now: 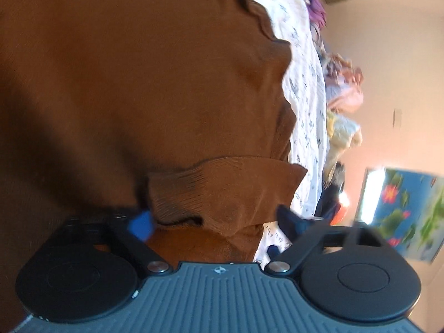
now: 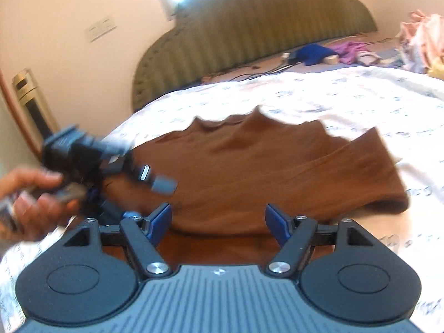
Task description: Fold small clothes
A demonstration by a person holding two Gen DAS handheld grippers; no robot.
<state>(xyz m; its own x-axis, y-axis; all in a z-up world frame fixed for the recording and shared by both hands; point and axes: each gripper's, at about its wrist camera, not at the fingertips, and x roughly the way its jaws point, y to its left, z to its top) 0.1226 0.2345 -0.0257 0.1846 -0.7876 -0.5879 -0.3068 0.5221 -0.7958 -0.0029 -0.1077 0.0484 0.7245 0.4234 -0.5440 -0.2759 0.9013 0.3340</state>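
Two claws are seen over one brown garment point(image 2: 277, 172) spread on a bed. In the right wrist view, the right claw point(image 2: 217, 220) is held wide, its blue-padded fingers point(image 2: 162, 220) well apart, with the near hem of the garment lying between and just beyond them. The cloth is a fine ribbed knit, soft and creased; its long axis runs from left to right ahead of this claw, and its far edge is wavy and scalloped. To the left of the right claw, the left claw point(image 2: 163, 184) is seen blurred, gripped by a hand point(image 2: 38, 205), over the garment's left end.

In the left wrist view, the left claw point(image 1: 216, 222) is held wide as well, and a folded ribbed corner of the brown knit lies loose between its fingers point(image 1: 143, 224); whether either finger touches the cloth cannot be told through the blur.

Beneath the garment a white bedsheet point(image 2: 333, 94) with a faint grey print is spread. Beyond it, far from both claws, a heap of pale clothes point(image 2: 421, 44) is piled to the right, a blue item point(image 2: 316, 52) lies near it, and a padded olive headboard point(image 2: 249, 27) with vertical channels stands against a peach wall point(image 2: 69, 14).
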